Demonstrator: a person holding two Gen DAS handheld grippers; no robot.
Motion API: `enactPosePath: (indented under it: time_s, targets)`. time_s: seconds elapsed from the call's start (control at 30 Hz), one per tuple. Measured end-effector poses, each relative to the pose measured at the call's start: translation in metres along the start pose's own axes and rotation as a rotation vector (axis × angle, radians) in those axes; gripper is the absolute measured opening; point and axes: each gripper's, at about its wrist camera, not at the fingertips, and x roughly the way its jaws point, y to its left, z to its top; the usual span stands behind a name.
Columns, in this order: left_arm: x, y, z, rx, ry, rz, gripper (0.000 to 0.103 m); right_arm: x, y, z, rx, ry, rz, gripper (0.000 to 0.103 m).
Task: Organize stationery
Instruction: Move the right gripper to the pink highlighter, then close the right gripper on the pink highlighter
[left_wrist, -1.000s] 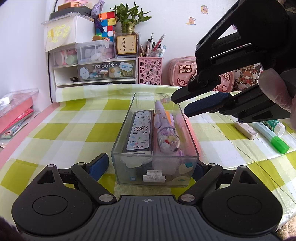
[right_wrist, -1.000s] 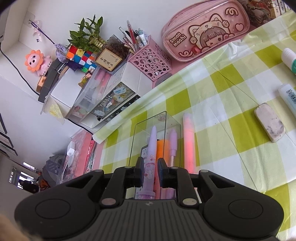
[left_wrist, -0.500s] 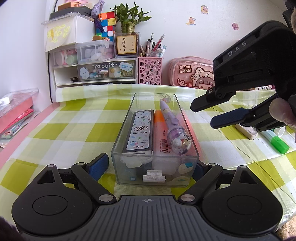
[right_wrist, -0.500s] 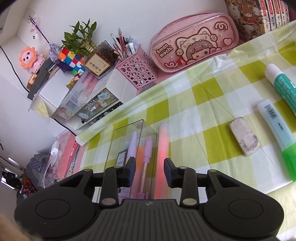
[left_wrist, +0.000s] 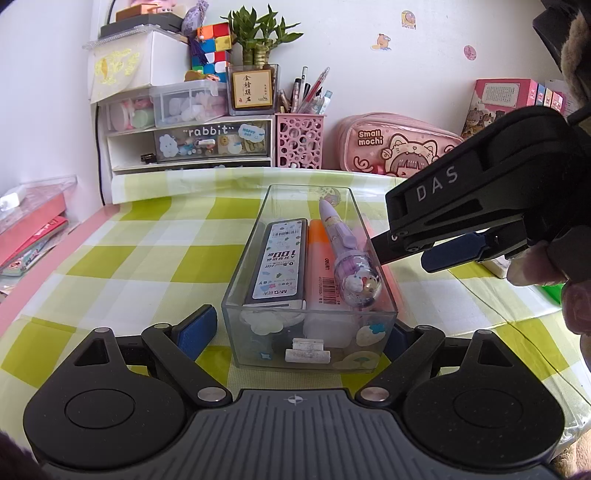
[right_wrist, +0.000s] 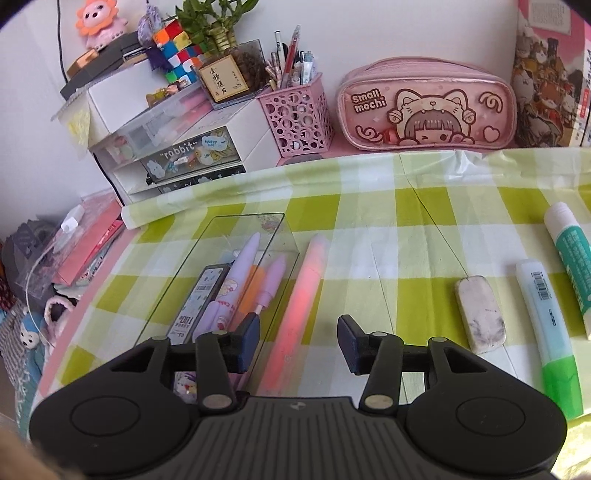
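Note:
A clear plastic box (left_wrist: 310, 332) stands on the checked cloth in the left wrist view, and my left gripper (left_wrist: 295, 332) is shut on its near end, one pad at each front corner. Inside lie a black lead-refill case (left_wrist: 280, 262), an orange highlighter (left_wrist: 321, 266) and a purple pen (left_wrist: 347, 254) with a clear globe top. My right gripper (right_wrist: 299, 328) hovers just right of the box with its jaws opening and nothing held. A pink highlighter (right_wrist: 306, 291) lies on the cloth below its fingers, outside the box's right wall. The right gripper (left_wrist: 400, 258) also shows at the right of the left wrist view.
On the cloth to the right lie a smudged eraser (right_wrist: 480, 314), a green-capped tube (right_wrist: 546, 325) and a glue stick (right_wrist: 572, 254). Along the back stand a pink pencil case (right_wrist: 424, 107), a pink pen cup (right_wrist: 299, 114), a drawer unit (right_wrist: 177, 155) and books (right_wrist: 546, 81).
The right gripper has opened and let go of the purple pen, which now rests in the box. The gripper has rolled and drawn back to the right. The left gripper has kept still.

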Motion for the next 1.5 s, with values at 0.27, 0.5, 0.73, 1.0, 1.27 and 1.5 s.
enactPosePath:
  time_s: [0.27, 0.5, 0.73, 1.0, 1.27, 1.5]
  targets:
    - [0.000, 0.000, 0.000, 0.000, 0.000, 0.000, 0.087, 0.010, 0.005, -0.002, -0.088, 0.002, -0.034, 0.045]
    - [0.000, 0.000, 0.000, 0.000, 0.000, 0.000, 0.087, 0.013, 0.011, -0.005, -0.184, -0.022, -0.072, 0.047]
    - [0.000, 0.000, 0.000, 0.000, 0.000, 0.000, 0.087, 0.011, 0.005, -0.006, -0.221, -0.031, -0.130, 0.050]
    - [0.000, 0.000, 0.000, 0.000, -0.001, 0.000, 0.087, 0.003, -0.014, -0.008, -0.215, -0.044, -0.133, 0.050]
    - [0.000, 0.000, 0.000, 0.000, -0.001, 0.000, 0.087, -0.003, -0.035, -0.004, -0.145, -0.048, -0.156, 0.050]
    - [0.000, 0.000, 0.000, 0.000, -0.001, -0.001, 0.087, 0.008, -0.012, -0.006, -0.236, -0.044, -0.154, 0.049]
